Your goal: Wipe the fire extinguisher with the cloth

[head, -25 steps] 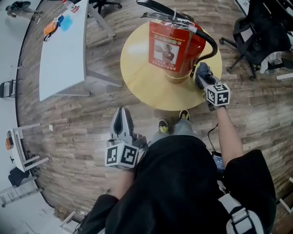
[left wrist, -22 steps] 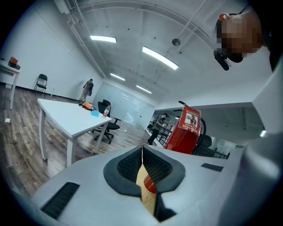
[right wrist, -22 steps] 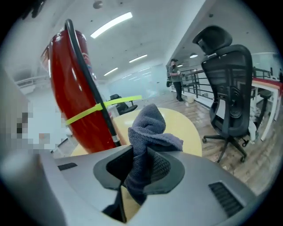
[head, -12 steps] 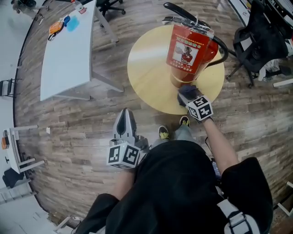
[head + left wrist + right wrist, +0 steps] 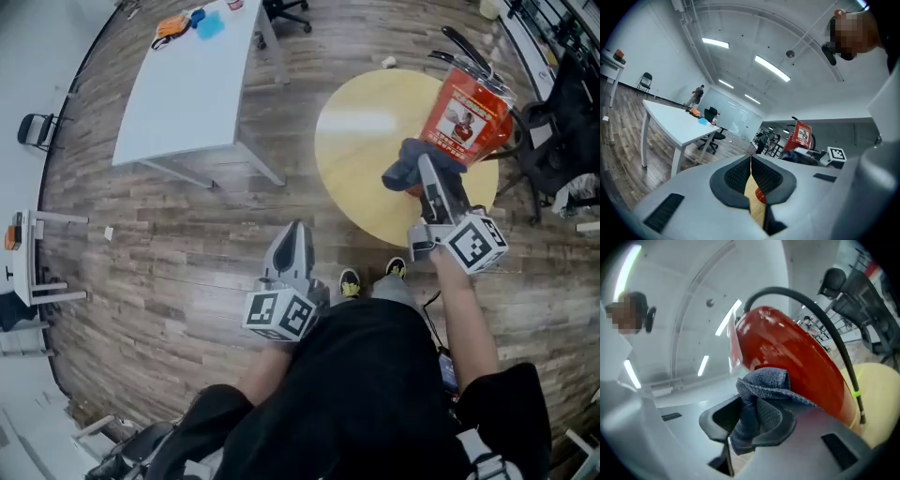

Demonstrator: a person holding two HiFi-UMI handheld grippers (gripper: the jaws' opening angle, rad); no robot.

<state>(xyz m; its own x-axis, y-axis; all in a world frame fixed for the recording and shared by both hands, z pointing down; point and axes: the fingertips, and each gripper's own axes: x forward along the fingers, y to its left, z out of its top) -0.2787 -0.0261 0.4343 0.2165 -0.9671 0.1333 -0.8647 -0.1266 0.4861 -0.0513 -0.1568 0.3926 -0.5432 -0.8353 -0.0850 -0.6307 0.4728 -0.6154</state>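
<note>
A red fire extinguisher [image 5: 466, 112] with a black handle and hose stands on the round yellow table [image 5: 361, 159]. My right gripper [image 5: 425, 169] is shut on a grey-blue cloth [image 5: 410, 163] and holds it against the extinguisher's lower side. In the right gripper view the cloth [image 5: 759, 406] bunches between the jaws, touching the red extinguisher [image 5: 797, 357]. My left gripper [image 5: 292, 246] hangs low over the wood floor, away from the table, its jaws shut with nothing between them. The left gripper view shows the extinguisher [image 5: 800, 136] far off.
A white table [image 5: 187, 89] with small orange and blue items stands at the upper left. Black office chairs [image 5: 553, 131] sit right of the round table. The person's feet [image 5: 349, 281] are by the table's near edge. A small folding chair [image 5: 36, 129] stands at far left.
The head view has swung, so the table now sits further right. My right gripper with the cloth has moved from the extinguisher's right side round to its front lower side.
</note>
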